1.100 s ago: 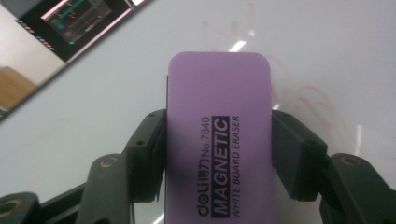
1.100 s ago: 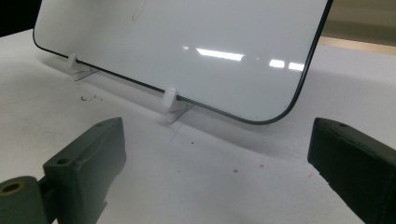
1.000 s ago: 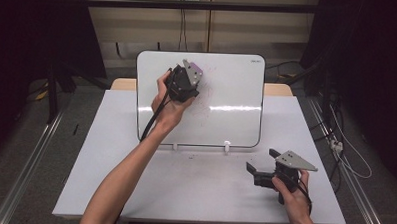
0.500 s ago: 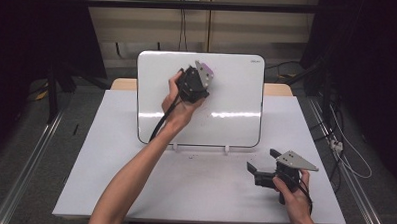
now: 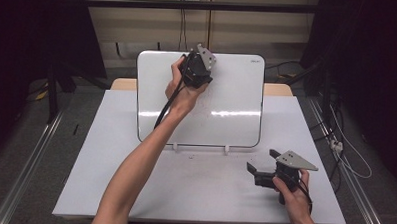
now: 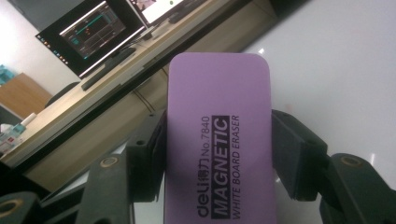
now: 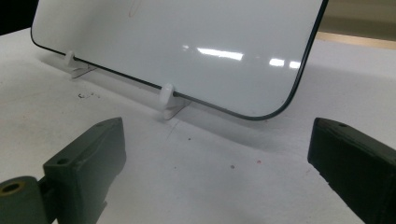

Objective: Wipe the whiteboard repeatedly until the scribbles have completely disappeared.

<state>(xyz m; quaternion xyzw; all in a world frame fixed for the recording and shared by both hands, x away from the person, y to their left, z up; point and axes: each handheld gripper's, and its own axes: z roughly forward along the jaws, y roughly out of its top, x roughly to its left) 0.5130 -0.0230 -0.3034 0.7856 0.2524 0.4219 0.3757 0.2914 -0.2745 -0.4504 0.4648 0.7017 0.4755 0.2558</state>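
Presently, the purple rectangular magnetic whiteboard eraser (image 6: 218,140) is pinched lengthwise between the two black jaws of the left tongs (image 6: 218,156), its printed face turned toward that tongs' camera. In the left gripper view the eraser stands close against the glossy white rounded-corner whiteboard (image 6: 345,70); whether it touches the board cannot be told. In the high view the left tongs (image 5: 198,68) are held up at the upper middle of the whiteboard (image 5: 237,103), with the left hand (image 5: 183,94) wrapped around the handle and the forearm reaching up from the near edge.

The whiteboard stands tilted on two small white plastic feet (image 7: 166,95) on the white surface (image 5: 134,180), its dark rim visible along the lower edge.

The right tongs (image 5: 261,161) rest low over the near right part of the surface, well apart from the left tongs, gripped by the right hand (image 5: 293,193). In the right gripper view the right tongs (image 7: 219,154) are spread wide with nothing between the jaws, pointed toward the lower right corner of the whiteboard (image 7: 187,42). A few small dark specks (image 7: 86,95) lie on the surface near the feet.

In the left gripper view, dark computer monitors (image 6: 93,35) stand on a long desk beyond the board.
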